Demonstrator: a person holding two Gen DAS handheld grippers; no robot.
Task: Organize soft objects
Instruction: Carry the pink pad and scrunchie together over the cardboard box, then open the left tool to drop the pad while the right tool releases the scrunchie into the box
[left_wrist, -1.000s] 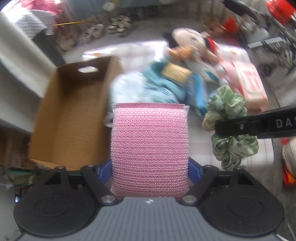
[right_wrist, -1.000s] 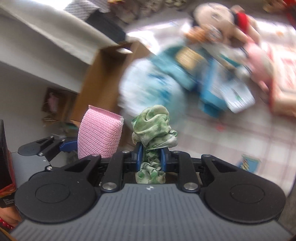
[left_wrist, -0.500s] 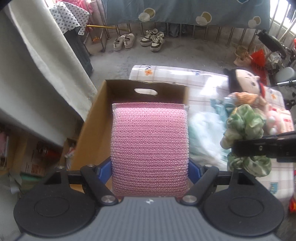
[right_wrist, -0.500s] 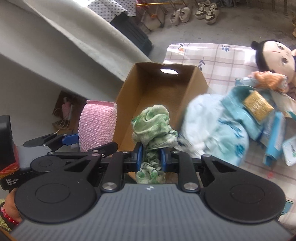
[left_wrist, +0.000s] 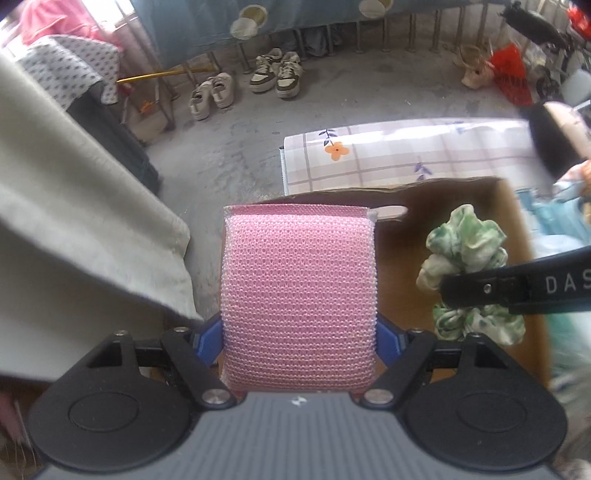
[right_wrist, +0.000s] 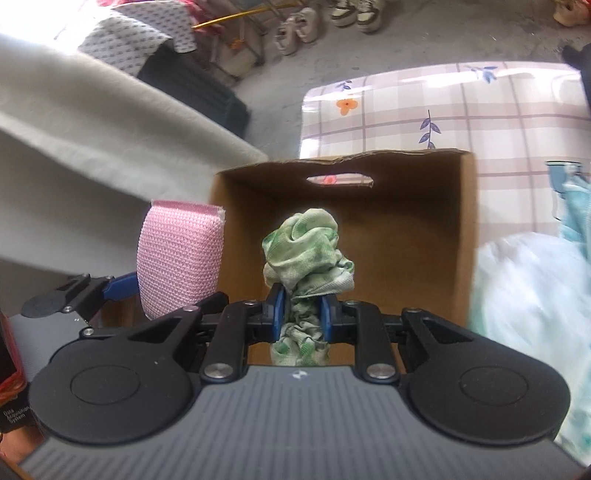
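— What has the left gripper (left_wrist: 299, 332) got?
— A pink mesh sponge (left_wrist: 299, 299), clamped between its blue pads with the jaws set wide; it stands up over the near left edge of the cardboard box (right_wrist: 417, 229)

— And the right gripper (right_wrist: 300, 314)?
— Jaws nearly together, pinching a green-and-white scrunchie (right_wrist: 306, 251) that bulges above the pads. It hangs over the open box, in front of the wall with the handle slot

— How are they angled?
— Both tip steeply downward, side by side, the left one just beside the right

— Where does the box sit?
— On the counter, on a checked floral cloth (right_wrist: 480, 103), with pale blue fabric (right_wrist: 524, 280) heaped to its right
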